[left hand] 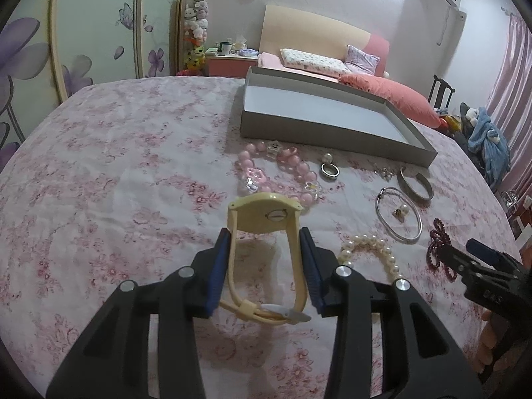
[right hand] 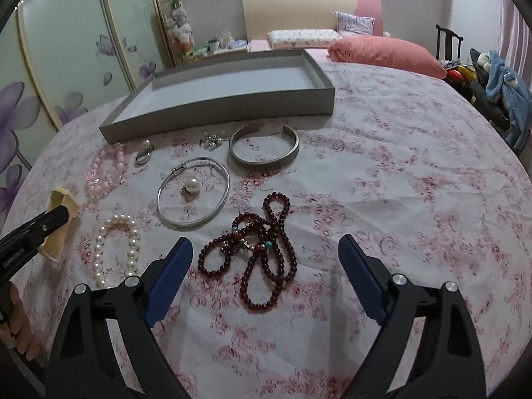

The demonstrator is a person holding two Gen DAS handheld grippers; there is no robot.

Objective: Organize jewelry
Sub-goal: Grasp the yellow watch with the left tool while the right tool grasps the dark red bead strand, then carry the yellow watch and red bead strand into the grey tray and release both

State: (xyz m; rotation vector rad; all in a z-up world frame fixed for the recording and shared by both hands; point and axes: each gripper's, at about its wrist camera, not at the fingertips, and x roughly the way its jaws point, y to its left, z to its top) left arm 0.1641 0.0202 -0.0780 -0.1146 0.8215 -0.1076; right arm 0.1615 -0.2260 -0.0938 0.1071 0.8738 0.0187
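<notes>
Left tongs clamped on the two strap sides of a cream watch, watch face ahead of the blue pads, buckle end hanging back between the arms, just above the flowered table. Right tongs spread wide, holding nothing, poised over a dark red bead necklace lying in loops on the cloth. Just left of that, a white pearl bracelet; beyond, a thin silver bangle ringed around a pearl earring, then a broad silver cuff. Further left, a pink bead bracelet and a ring. At the far edge, an open grey tray.
</notes>
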